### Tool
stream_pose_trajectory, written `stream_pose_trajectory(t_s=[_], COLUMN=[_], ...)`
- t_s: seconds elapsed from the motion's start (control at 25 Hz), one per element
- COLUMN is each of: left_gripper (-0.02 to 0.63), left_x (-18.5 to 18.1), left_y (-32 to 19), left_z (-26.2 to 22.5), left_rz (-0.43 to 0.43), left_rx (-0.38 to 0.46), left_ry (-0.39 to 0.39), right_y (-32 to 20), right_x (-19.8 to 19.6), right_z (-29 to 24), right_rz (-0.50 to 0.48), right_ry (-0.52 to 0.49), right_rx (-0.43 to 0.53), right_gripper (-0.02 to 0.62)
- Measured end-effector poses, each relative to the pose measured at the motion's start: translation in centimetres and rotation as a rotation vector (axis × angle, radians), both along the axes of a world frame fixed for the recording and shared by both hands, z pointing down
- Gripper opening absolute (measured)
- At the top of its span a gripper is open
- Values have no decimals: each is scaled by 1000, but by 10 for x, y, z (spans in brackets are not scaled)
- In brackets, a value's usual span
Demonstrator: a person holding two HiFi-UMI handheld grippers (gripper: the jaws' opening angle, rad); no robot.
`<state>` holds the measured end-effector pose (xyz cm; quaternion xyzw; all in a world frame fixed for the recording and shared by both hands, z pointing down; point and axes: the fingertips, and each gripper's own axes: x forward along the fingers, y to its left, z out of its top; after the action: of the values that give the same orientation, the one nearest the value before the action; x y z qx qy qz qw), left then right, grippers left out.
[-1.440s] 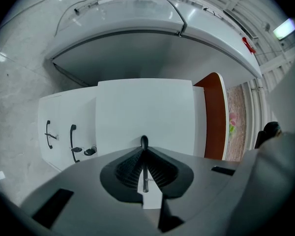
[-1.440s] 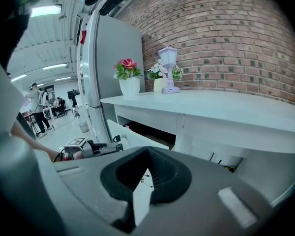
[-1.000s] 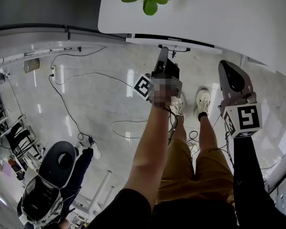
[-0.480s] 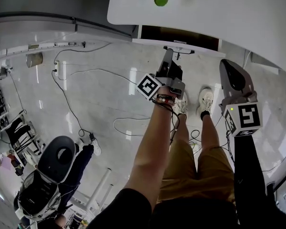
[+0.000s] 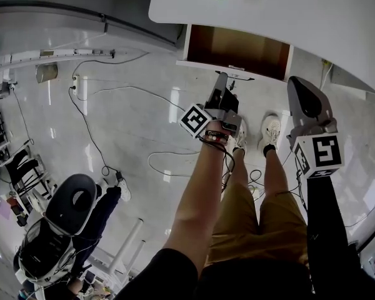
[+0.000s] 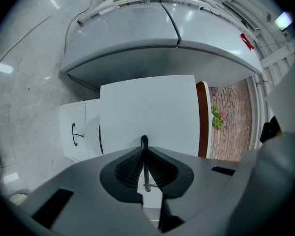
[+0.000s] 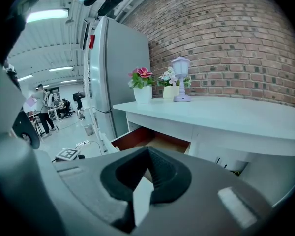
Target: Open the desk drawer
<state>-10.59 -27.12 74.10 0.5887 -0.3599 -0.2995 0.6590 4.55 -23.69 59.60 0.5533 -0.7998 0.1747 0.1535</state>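
My left tongs (image 6: 144,150) are closed on the drawer's thin metal handle (image 6: 146,178); the bar runs straight up between the pads, and the white drawer front (image 6: 147,109) is right behind it. Right tongs (image 7: 146,152) are closed with nothing in them, held off to the side, well apart from the drawer. The drawer (image 5: 237,47) is under the front edge of the white counter (image 5: 300,14) and already partway out, with its brown inside showing in the head view. To do this well, I'd pull level and straight along the drawer's run with no twist, grip firm so the thin bar can't slip out of the pads, and keep my legs (image 5: 262,199) out of its path. No brand or writing is readable, only the square marker (image 5: 195,120) on the left cube.
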Motion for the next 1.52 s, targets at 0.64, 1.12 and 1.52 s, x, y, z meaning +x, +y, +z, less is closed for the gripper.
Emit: stream_pose_trajectory(t_s=[0.64, 1.12, 1.52], left_gripper=[31, 31, 31], left_x=[-11, -24, -26], left_y=[23, 79, 80], left_z=[-4, -11, -3], left_rz=[-5, 21, 24], left_rx=[-28, -55, -85], left_ry=[-3, -13, -36], right_y=[0, 43, 23], right_x=[-13, -24, -21], right_z=[-1, -15, -12], right_rz=[-16, -14, -29], right_ry=[9, 19, 29], right_rx=[9, 27, 20], right_gripper=[0, 0, 0])
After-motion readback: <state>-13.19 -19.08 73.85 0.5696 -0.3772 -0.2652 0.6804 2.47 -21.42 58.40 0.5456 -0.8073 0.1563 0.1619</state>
